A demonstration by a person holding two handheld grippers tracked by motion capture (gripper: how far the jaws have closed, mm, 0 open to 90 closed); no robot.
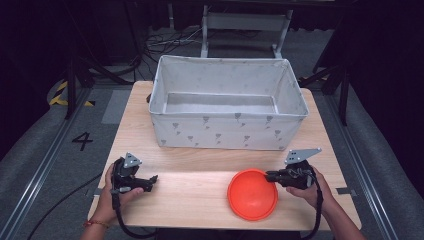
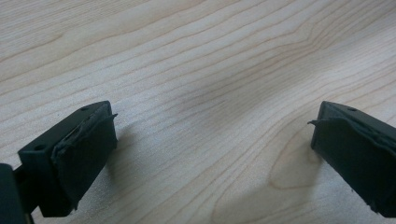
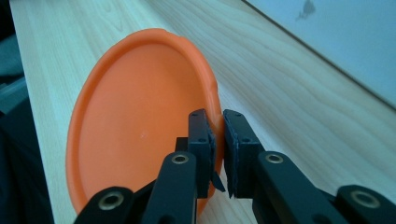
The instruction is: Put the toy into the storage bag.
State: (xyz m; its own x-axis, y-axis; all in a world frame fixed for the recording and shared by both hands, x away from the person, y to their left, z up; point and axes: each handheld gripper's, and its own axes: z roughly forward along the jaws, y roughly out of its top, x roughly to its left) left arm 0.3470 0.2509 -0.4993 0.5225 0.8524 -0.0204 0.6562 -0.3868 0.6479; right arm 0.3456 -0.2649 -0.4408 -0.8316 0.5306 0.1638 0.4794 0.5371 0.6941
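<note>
Desk (image 1: pixel 200 195), light wood grain, carrying three items listed from left to right.

Left gripper (image 1: pixel 152 181): held in the person's left hand (image 1: pixel 111 192) at the near left of the desk, pointed toward the right. In the left gripper view its two black fingers (image 2: pixel 79 154) are seen spread wide apart over bare wood, with nothing between them. A cable is seen trailing from it off the near edge.

Fabric bin (image 1: pixel 227 127): pale grey, rectangular, printed with small dark marks, placed at the far middle of the desk, open at the top.

Orange plate (image 1: pixel 252 194): round, shallow, located at the near right of the desk, in front of the bin and well apart from the left gripper. Its right rim is gripped.

Right gripper (image 1: pixel 268 176): held in the person's right hand (image 1: pixel 312 187), pointed toward the left. In the right gripper view its fingers (image 3: pixel 201 140) are seen pressed onto the plate's rim, one on each face.
</note>
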